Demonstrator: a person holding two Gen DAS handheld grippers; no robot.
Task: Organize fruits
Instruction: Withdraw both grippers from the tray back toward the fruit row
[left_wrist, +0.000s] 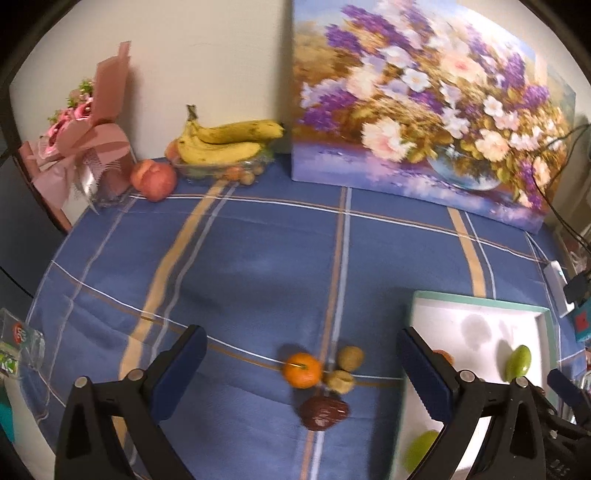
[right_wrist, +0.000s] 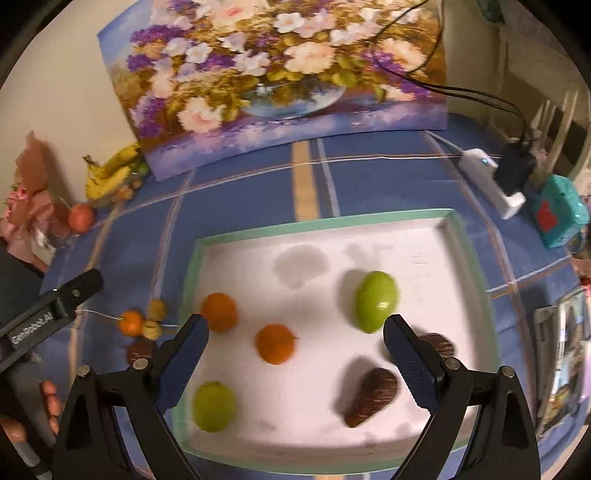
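Overhead, both grippers hang above a blue plaid tablecloth (left_wrist: 258, 258). Left gripper (left_wrist: 301, 363): fingers spread wide, nothing between them. Below it, on the cloth just beside the tray's left edge, a tight cluster: small orange (left_wrist: 302, 370), two tan round fruits (left_wrist: 351, 358) touching or nearly touching it, and a dark brown fruit (left_wrist: 324, 412) on the near side.

Right gripper (right_wrist: 295, 339): fingers also wide apart, empty, over the white tray (right_wrist: 424, 240) with its green rim. In the tray: two oranges (right_wrist: 218, 312) toward the left edge, close together; a large green fruit (right_wrist: 376, 301), long axis running near-left to far-right; a smaller green fruit (right_wrist: 214, 406) at the near left corner; a brown oblong fruit (right_wrist: 371, 397), long axis running near-left to far-right; another dark fruit (right_wrist: 439, 343) partly hidden behind the right finger.

Far left corner of the tabletop: bananas (left_wrist: 225, 142) on a glass dish, tips pointing right, a red apple (left_wrist: 153, 181) beside it, and a pink wrapped gift (left_wrist: 85, 155). A flower painting (left_wrist: 424, 110) leans on the wall.

Writing: "GenRobot.AI" on the left gripper's arm in the right wrist view.
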